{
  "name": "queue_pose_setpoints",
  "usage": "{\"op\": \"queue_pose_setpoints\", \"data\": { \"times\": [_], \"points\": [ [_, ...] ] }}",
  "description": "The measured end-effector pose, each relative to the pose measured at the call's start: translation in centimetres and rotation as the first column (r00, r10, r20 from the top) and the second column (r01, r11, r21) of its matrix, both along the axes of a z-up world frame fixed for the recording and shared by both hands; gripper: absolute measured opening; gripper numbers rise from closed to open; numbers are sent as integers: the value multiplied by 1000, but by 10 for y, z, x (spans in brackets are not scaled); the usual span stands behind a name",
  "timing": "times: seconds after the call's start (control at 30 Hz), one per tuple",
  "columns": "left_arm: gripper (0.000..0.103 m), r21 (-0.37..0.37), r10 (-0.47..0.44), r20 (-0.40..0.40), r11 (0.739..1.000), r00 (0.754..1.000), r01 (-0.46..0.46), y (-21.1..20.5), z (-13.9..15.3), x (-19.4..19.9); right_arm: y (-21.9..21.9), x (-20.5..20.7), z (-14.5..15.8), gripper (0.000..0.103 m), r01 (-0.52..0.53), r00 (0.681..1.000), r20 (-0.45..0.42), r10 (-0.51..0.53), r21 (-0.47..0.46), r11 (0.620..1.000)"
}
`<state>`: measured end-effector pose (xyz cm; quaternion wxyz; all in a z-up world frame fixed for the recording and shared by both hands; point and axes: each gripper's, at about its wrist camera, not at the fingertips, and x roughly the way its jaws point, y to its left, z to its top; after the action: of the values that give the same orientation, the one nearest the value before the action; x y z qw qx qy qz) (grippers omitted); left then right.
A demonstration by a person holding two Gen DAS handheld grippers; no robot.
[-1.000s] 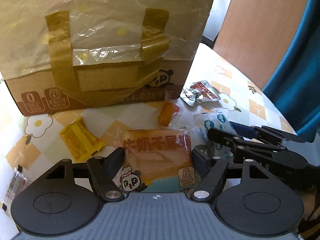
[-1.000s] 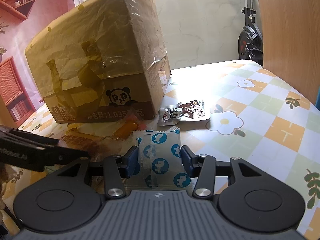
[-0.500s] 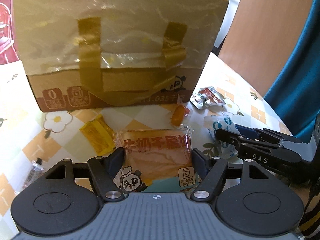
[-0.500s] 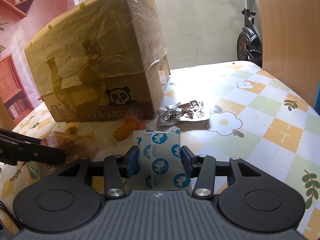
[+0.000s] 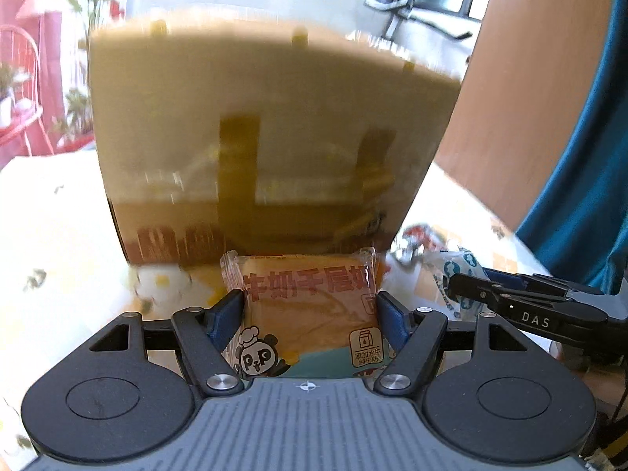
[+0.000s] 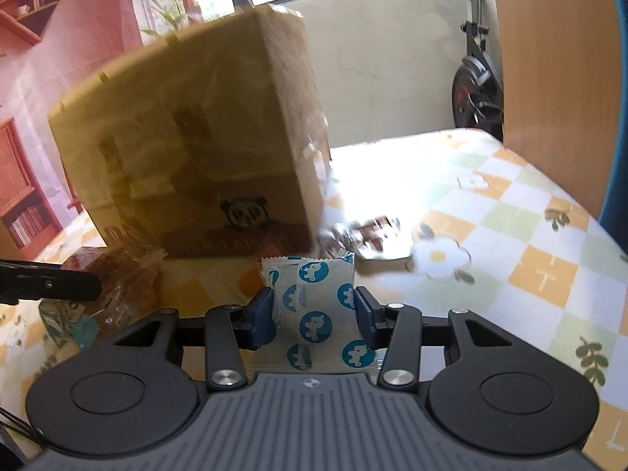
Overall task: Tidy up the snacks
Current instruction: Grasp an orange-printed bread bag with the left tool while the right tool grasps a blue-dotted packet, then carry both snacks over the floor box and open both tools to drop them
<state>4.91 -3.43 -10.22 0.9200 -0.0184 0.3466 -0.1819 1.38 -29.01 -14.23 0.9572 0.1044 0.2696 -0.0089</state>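
Checkered flower-print table (image 6: 541, 274), sunlit. Big paper-wrapped cardboard box (image 6: 188, 149) standing on it; small silver-and-brown snack packet (image 6: 373, 235) lying just beside the box's corner.

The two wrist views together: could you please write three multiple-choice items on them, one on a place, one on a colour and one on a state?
1. Where does the small silver packet lie?
A. on the table, right of the box
B. on top of the box
C. in the left gripper

2. What colour are the round prints on the white packet?
A. red
B. blue
C. green

3. How does the left gripper stand?
A. open and empty
B. shut on the cake packet
C. shut on the box

Answers:
1 A, it rests on the table beside the cardboard box.
2 B, blue circles.
3 B, its pads press both edges of the cake packet.
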Motion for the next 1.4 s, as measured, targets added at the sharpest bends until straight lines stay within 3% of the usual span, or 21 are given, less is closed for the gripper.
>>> {"op": "queue_pose_setpoints", "data": {
  "times": [0.3,0.47,0.67,0.83,1.13,1.4],
  "points": [
    [75,-39,-2,200,999,980,11,30,74,1,20,7,66,47,-56,987,153,58,-16,998],
    [75,-86,27,259,996,965,-4,43,108,13,28,17,111,47,-88,961,262,88,-13,996],
    [75,-100,53,312,995,948,-22,40,137,43,34,43,149,47,-117,939,322,124,-39,992],
    [75,-110,84,297,993,951,-53,36,142,79,36,76,162,47,-117,936,328,129,-56,992],
    [75,-37,136,267,991,954,-130,27,134,119,40,147,162,47,-67,965,250,81,-67,996],
    [75,36,123,238,990,963,-135,21,121,137,38,166,145,47,-36,980,192,54,-95,995]
  ]
}}
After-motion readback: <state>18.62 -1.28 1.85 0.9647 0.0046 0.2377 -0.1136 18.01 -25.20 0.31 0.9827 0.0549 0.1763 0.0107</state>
